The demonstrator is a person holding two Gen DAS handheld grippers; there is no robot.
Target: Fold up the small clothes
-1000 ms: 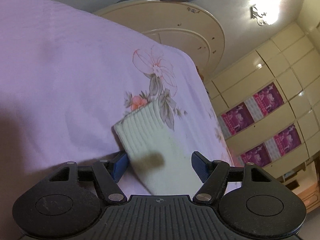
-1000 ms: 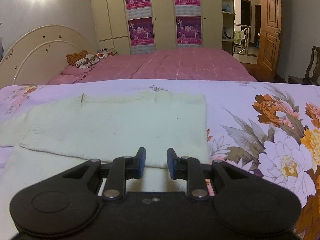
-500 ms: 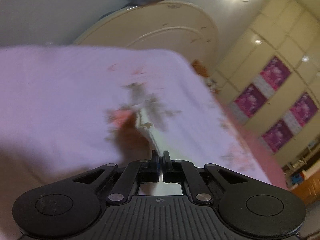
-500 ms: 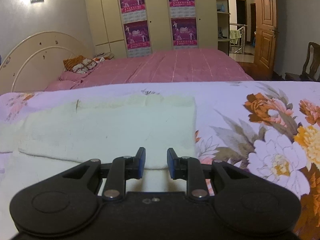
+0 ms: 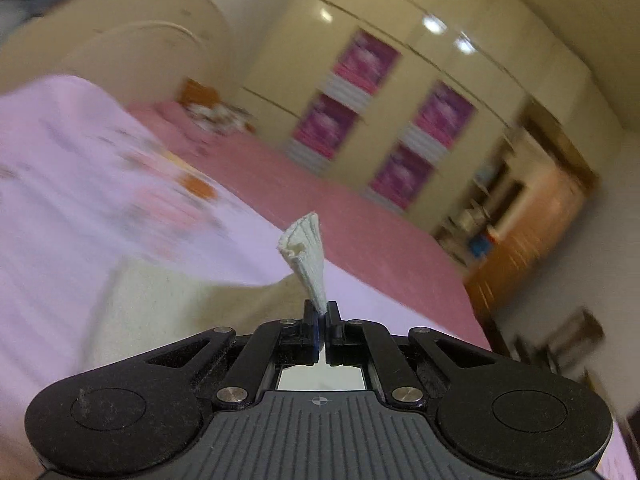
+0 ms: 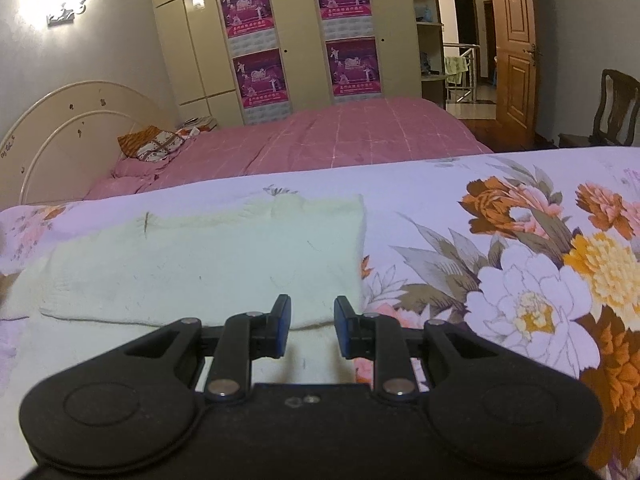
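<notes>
A cream knit garment point(image 6: 200, 264) lies on the floral bedsheet point(image 6: 520, 280), with one layer folded over across its far part. In the left wrist view, my left gripper point(image 5: 321, 314) is shut on the garment's ribbed sleeve cuff point(image 5: 306, 256). The cuff sticks up between the fingers, lifted clear of the bed, and the rest of the garment point(image 5: 160, 300) trails blurred below it. My right gripper point(image 6: 312, 320) hovers low over the garment's near edge. Its jaws stand a little apart and nothing is pinched between them.
Beyond the floral sheet is a second bed with a pink cover point(image 6: 340, 136) and a cream headboard point(image 6: 60, 128). A wardrobe with purple posters point(image 6: 300, 40) lines the far wall. A wooden door point(image 6: 516, 48) and a chair point(image 6: 612, 112) are at the right.
My left gripper closed on the sleeve cuff, lifted it off the sheet and swung it across to the right while rolling. The right gripper shifted only slightly, with its jaws unchanged.
</notes>
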